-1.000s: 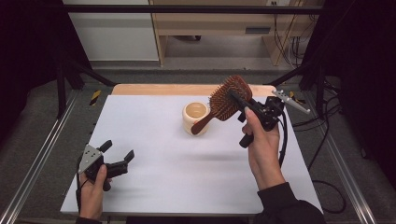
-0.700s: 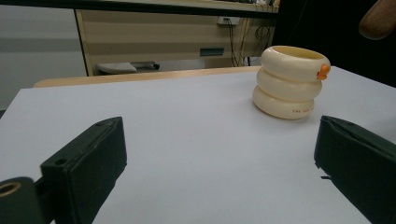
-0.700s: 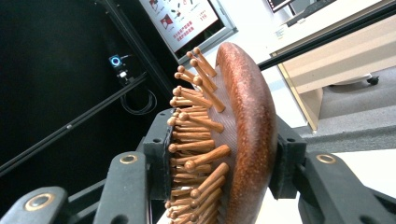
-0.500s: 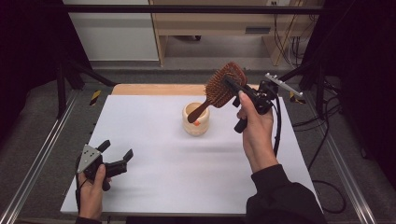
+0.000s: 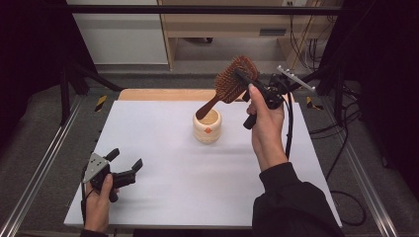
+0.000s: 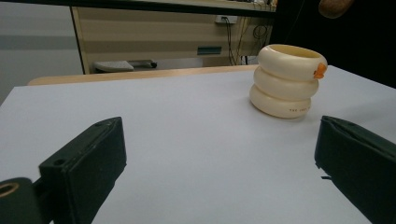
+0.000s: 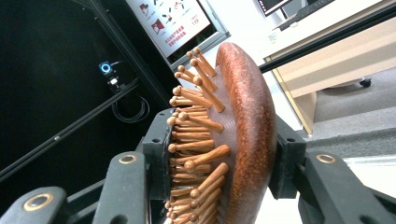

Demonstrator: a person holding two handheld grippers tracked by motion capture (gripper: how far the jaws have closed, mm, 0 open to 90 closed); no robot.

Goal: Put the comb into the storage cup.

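— At the near left of the cream cup (image 5: 207, 126), what was there?

— The left gripper (image 5: 126, 169), resting low on the white table (image 5: 158, 197) in the person's left hand (image 5: 99, 205). Its jaws stood spread with nothing between them. In the left gripper view the cup (image 6: 289, 80) sat ahead on bare tabletop, a stack of three rounded rings with a small orange mark near its rim, and nothing lay between the jaws and it.

— And at the cup itself?

— It stood upright on the table, roughly mid-sheet, toward the far side. The tip of the wooden hairbrush (image 5: 231, 83) handle hung just above its mouth, seen from the high view; whether the handle touched the rim, I could not tell.

— To the right of the cup?

— The right gripper (image 5: 247, 79), raised off the table in the person's right hand (image 5: 264, 126), clamped on the brush head. In the right gripper view the hairbrush (image 7: 243, 140) sat edge-on between the two pads, one pressed into the wooden pins, the other against the smooth back.

— Anything round about?

— Beyond the cup, a strip of wooden board (image 5: 163, 95) showed at the table's far edge, and behind that a pale cabinet (image 5: 118, 34) and a wooden bench (image 5: 222, 24). Right of the cup, off the table, cables (image 5: 341, 148) trailed on the floor. The handle was the one thing over the cup's opening.
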